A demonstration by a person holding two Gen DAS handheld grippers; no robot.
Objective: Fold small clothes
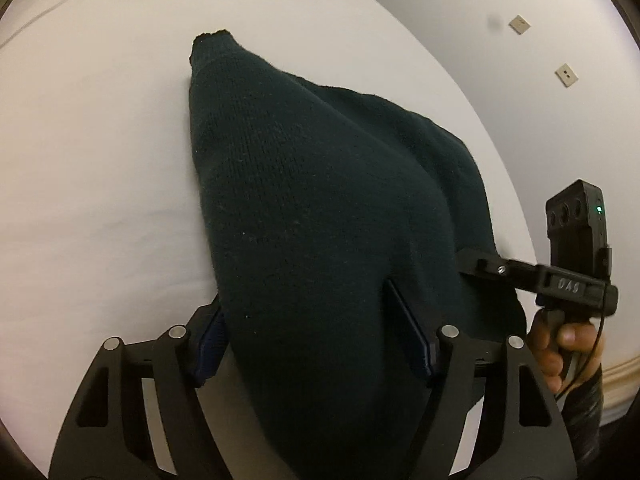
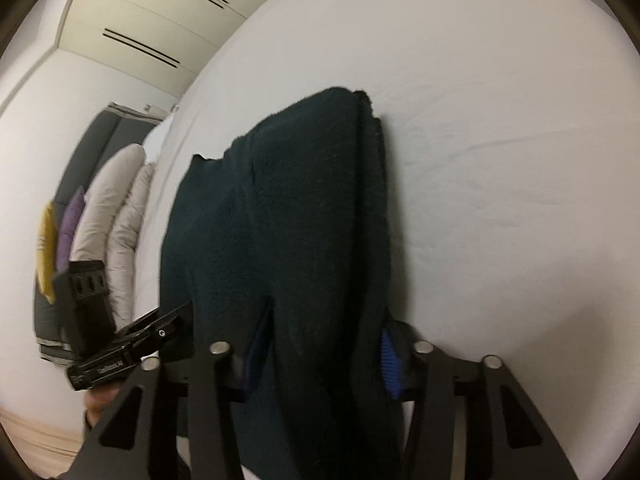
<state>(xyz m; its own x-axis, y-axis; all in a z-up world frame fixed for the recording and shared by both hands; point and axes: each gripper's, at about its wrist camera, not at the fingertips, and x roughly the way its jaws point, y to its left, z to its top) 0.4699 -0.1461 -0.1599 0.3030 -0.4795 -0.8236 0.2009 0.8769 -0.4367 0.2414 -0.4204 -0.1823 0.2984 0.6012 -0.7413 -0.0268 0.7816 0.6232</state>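
Bedsheet, white and lightly creased, covers the bed that fills both wrist views, with a pale wall and two small square wall plates beyond its far edge. Cream wardrobe doors with dark slot handles and a row of pillows, white, purple and yellow against a grey headboard, stand past the bed's other end. A dark green knitted garment lies doubled over near the bed's edge, its near end lifted off the sheet. The left hand-held gripper has its blue-padded fingers pinching a thick bunch of the knit; the right hand-held gripper likewise clamps a fold between its pads. Raised lettering on the right tool's body reads roughly "DAS", seen upside down.
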